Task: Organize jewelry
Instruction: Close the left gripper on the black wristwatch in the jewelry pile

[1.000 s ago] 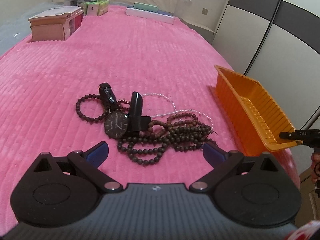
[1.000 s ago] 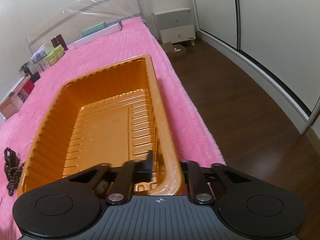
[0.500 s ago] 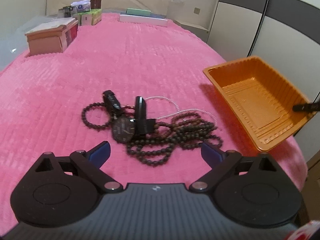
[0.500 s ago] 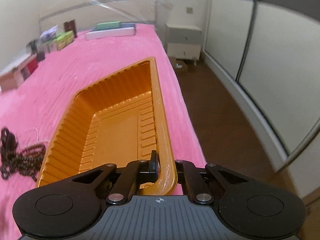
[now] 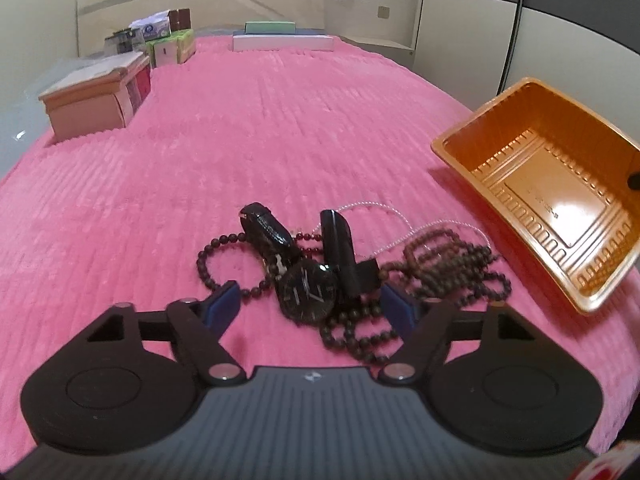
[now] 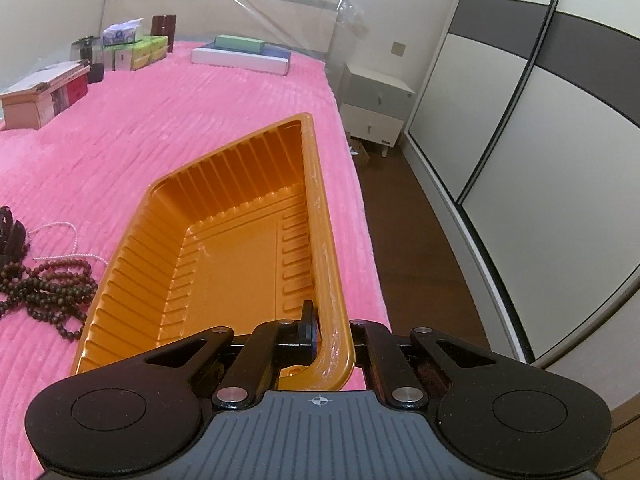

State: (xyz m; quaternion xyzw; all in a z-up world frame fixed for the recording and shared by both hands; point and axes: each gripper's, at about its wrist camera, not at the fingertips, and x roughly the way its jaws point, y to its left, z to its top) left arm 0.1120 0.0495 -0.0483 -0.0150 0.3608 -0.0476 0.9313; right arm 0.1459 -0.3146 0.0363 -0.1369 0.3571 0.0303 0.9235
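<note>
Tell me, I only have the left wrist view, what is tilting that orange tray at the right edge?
Observer: The right gripper is shut on the orange tray, clamped on its near rim.
Operator: Anything inside the tray?
Observer: No, its floor is bare.
Operator: What lies past the bed on that side?
Observer: A small white nightstand stands on dark wood floor beside the pink bed cover.
</note>
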